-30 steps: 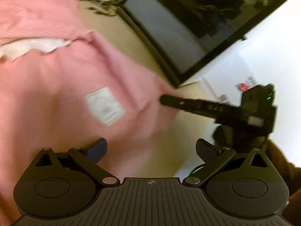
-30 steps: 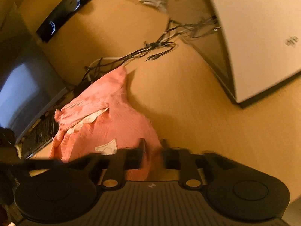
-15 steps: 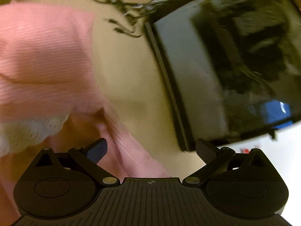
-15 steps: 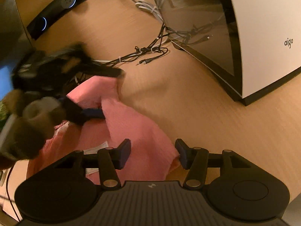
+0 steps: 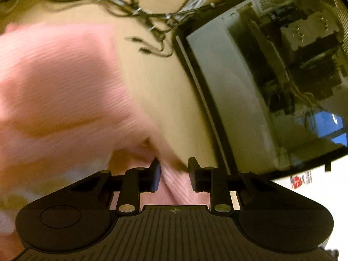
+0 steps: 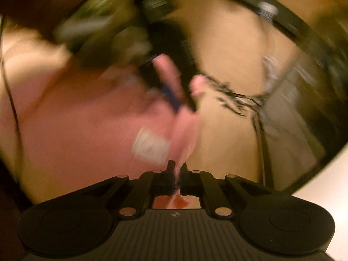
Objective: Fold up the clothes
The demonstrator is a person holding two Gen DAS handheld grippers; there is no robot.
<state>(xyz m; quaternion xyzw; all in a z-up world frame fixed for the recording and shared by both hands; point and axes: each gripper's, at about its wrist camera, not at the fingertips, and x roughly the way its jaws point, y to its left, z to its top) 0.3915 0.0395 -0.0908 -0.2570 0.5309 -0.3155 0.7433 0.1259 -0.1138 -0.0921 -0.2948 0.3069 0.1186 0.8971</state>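
Note:
A pink ribbed knit garment lies on the tan tabletop and fills the left of the left wrist view. My left gripper has a fold of its edge filling the gap between the pads, and the jaws are closing on it. The right wrist view is badly blurred. There the garment shows a white label, and my right gripper is shut on a thin edge of the cloth. Farther off, the left gripper appears with pink cloth between its fingers.
A tangle of cables lies beyond the garment. A computer case with a glass side stands to the right, with white paper near it. A black bar runs along the far edge. A person's blurred hand holds the left gripper.
The left gripper went from wide open to closed around a fold of the garment. The right gripper shut on the cloth's edge and rolled, so its view now takes in the left hand.

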